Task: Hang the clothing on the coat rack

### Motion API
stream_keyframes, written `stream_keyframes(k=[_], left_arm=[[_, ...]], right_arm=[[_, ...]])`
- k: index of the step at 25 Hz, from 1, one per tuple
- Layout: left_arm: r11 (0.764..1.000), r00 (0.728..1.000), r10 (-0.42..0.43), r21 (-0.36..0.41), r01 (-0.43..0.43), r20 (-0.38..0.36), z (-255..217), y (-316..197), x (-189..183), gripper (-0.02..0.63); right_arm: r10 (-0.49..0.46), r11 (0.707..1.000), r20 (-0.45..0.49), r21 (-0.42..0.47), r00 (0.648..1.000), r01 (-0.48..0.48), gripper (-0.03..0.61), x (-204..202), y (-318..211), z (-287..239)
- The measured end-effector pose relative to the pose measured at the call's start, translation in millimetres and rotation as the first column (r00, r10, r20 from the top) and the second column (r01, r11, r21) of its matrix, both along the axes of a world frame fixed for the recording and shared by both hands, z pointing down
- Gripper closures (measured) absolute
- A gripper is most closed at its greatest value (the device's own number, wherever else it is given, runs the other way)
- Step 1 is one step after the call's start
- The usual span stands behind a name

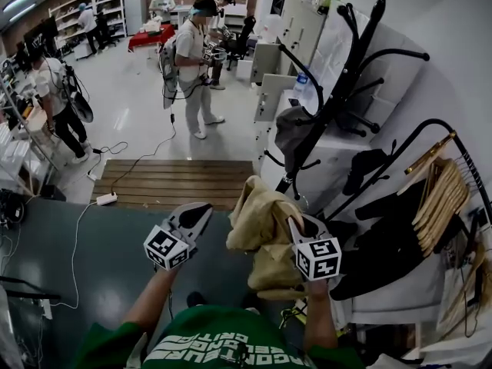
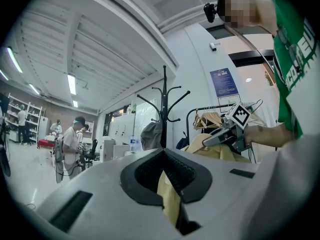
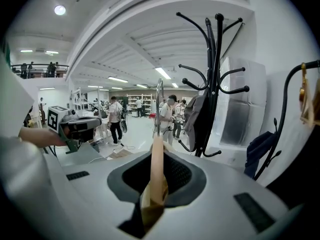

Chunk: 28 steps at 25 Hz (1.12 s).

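At 11 o'clock in the head view, well off across the floor, a person (image 1: 192,60) in a white top is standing, with others further back. A power strip (image 1: 106,199) is lying at 9 o'clock, by the corner of the slatted step (image 1: 181,181).

I am holding the left tool (image 1: 204,210) low, at about 7 o'clock from centre, pointing toward 1 o'clock. Its own view is showing the jaws closed down on a yellow-tan fold of the garment (image 1: 257,210). From the head, that tool is sitting just beside the cloth's left edge.

The garment is hanging bunched in the air between the two tools, in front of the rack's foot and not on any of its arms.

I am gripping its top with the right tool (image 1: 298,223) at 5 o'clock. The right gripper view is showing the jaws clamped on the tan neck, with a metal hook (image 3: 159,101) rising out of them toward 12 o'clock.

The black rack (image 1: 342,83) is running up toward 1 o'clock from the garment, and a grey cloth (image 1: 294,129) is hanging on one of its lower arms.

At 3 o'clock a rail (image 1: 415,133) is carrying wooden hangers (image 1: 442,191) and dark clothes.
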<state>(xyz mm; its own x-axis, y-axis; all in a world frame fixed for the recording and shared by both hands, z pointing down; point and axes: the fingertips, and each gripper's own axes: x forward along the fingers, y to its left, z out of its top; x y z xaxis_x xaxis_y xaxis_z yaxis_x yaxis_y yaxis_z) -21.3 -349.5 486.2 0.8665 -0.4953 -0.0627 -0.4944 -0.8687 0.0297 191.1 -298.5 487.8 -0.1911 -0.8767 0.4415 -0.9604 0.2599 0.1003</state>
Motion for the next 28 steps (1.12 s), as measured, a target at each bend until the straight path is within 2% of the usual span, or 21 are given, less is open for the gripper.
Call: stream_keyframes(k=[19, 28], left_arm=[[1.000, 1.000, -0.005, 0.007, 0.006, -0.015, -2.1, -8.5, 6.8, 0.611], [1.000, 1.000, -0.005, 0.005, 0.005, -0.023, -4.3, -12.6, 10.8, 0.611]], right_arm=[[-0.041, 0.999, -0.001, 0.030, 0.999, 0.041, 0.523, 0.9, -33.7, -31.5], [-0.080, 0.995, -0.001, 0.062, 0.997, 0.080, 0.522, 1.5, -61.4, -71.9]])
